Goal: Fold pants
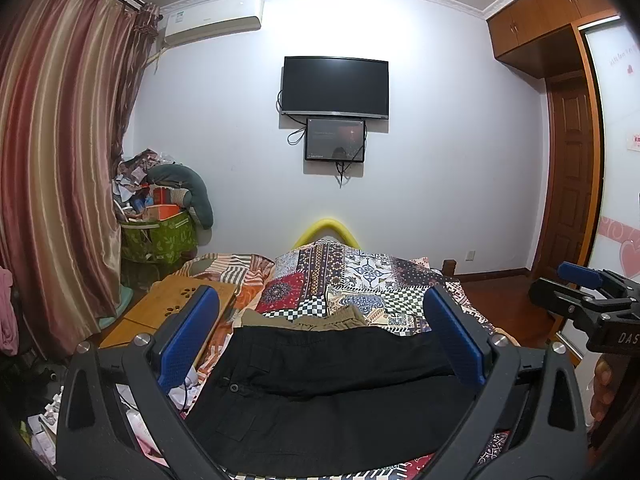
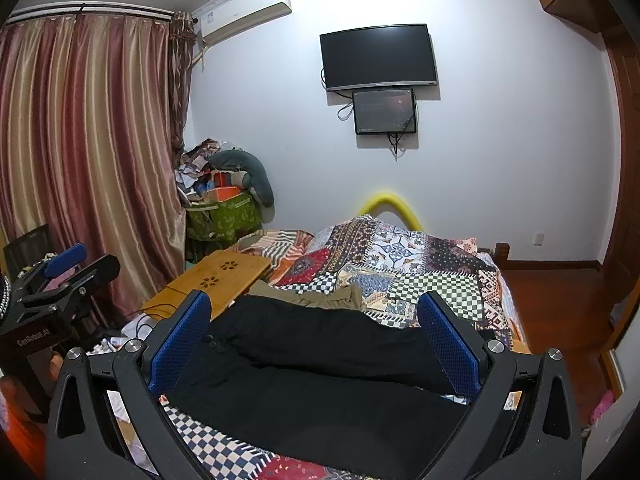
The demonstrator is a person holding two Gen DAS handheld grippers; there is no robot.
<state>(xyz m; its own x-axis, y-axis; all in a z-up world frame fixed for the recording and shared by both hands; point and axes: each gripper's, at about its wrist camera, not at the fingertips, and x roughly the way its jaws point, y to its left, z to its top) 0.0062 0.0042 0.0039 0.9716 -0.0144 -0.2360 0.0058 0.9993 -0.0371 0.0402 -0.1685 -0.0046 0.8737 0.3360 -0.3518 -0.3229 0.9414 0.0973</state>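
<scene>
Left gripper [image 1: 320, 336] & right gripper [image 2: 316, 332]: fingers wide apart, nothing clamped, both hovering at near edge of bed. Black pants [image 1: 332, 392] lie flat across the patchwork bedspread [image 1: 360, 280] just below/ahead. Khaki garment [image 1: 320, 320] touching pants' far edge; wooden lap desk [image 2: 216, 280] left.

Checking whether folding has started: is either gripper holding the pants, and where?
Nothing held: left gripper and right gripper are open above the black pants.
</scene>
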